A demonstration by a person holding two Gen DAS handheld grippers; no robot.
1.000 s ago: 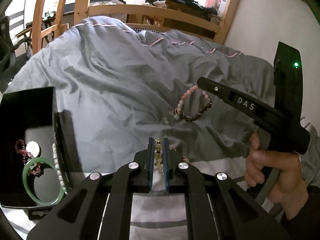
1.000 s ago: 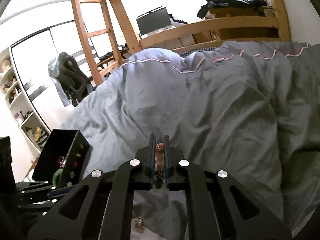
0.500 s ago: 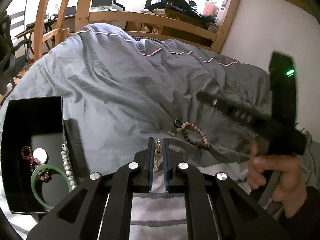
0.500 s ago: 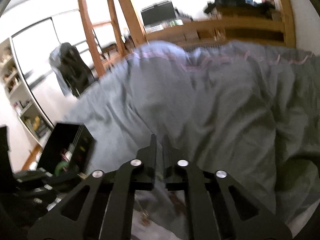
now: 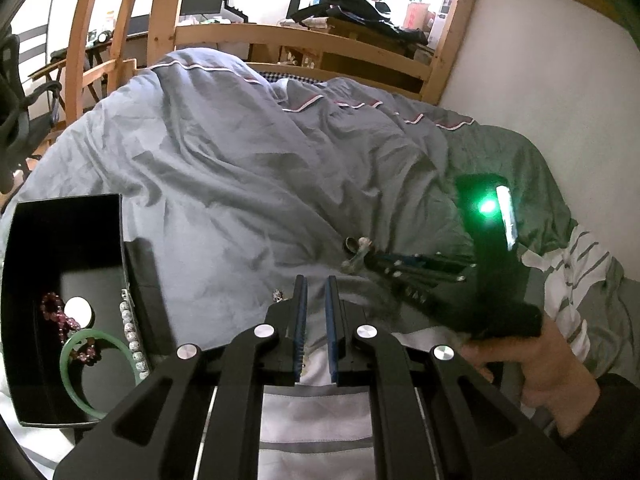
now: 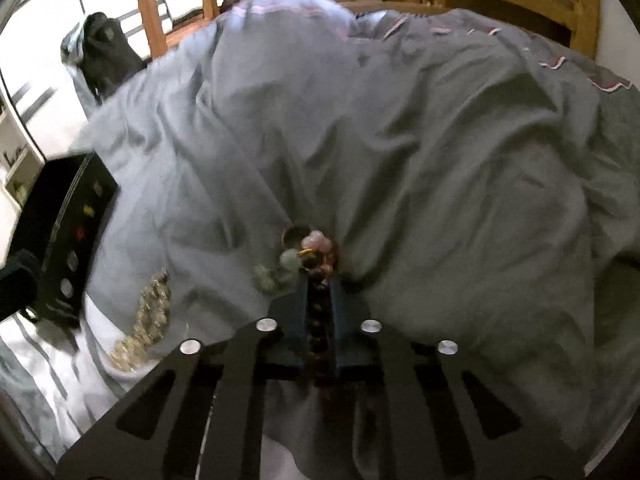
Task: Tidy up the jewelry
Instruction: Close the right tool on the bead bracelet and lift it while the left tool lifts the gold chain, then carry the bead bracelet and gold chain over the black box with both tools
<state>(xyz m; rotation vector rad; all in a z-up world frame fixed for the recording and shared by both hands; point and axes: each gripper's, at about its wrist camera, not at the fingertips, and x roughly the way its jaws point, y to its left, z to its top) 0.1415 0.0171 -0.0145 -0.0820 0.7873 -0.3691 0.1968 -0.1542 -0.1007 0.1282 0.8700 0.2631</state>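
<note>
A black jewelry box (image 5: 36, 240) lies open at the left; it holds a green bangle (image 5: 76, 344), a dark red bead bracelet (image 5: 54, 312) and a pearl strand (image 5: 130, 332). My left gripper (image 5: 314, 286) is slightly open and empty above the bedding. My right gripper (image 6: 320, 284) is down on the grey duvet, its jaws around a pink and brown bead bracelet (image 6: 318, 248) with pale green beads (image 6: 288, 260) beside it. A crystal bead strand (image 6: 148, 320) lies to its left. The right gripper also shows in the left wrist view (image 5: 368, 258).
The rumpled grey duvet (image 5: 260, 168) covers the bed, with a striped white sheet (image 5: 312, 420) at the front. A wooden bed frame and ladder (image 5: 120, 20) stand behind. The box also shows at the left of the right wrist view (image 6: 60, 240).
My left gripper let go of the crystal strand, and its jaws now stand apart. My right gripper dropped the pink bracelet, came down to the duvet and now has it between its jaws.
</note>
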